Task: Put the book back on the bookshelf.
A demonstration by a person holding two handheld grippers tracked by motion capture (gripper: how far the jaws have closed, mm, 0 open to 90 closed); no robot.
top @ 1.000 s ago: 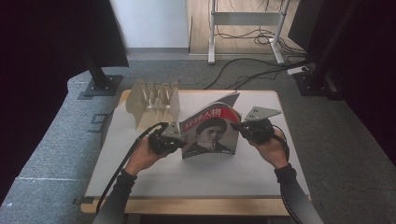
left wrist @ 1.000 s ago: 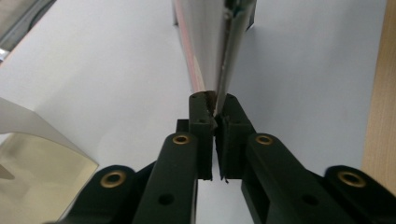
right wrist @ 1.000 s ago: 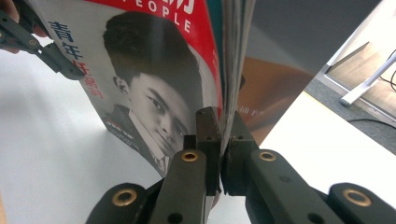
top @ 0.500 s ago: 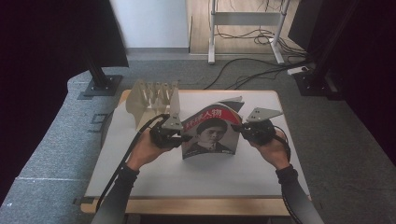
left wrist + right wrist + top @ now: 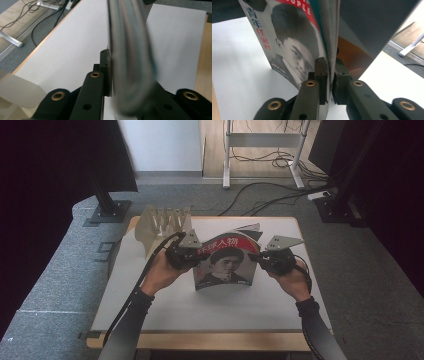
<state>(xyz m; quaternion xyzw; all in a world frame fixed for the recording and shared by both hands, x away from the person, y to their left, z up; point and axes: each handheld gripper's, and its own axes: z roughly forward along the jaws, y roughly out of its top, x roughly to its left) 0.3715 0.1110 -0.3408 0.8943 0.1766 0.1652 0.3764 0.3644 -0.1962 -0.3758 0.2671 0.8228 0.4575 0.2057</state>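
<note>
- Two grippers hold my magazine (image 5: 223, 265) upright on the white table (image 5: 165, 300), just in front of the pale slotted rack (image 5: 162, 225).
- My left gripper (image 5: 192, 257) pinches the magazine's left edge, having just closed further.
- My right gripper (image 5: 260, 257) clamps its right edge, jaws having eased slightly apart.

Grey carpet floor (image 5: 60, 285), a white wall (image 5: 160, 145), a metal desk frame (image 5: 262, 142) with loose cables (image 5: 260, 195) behind
</note>
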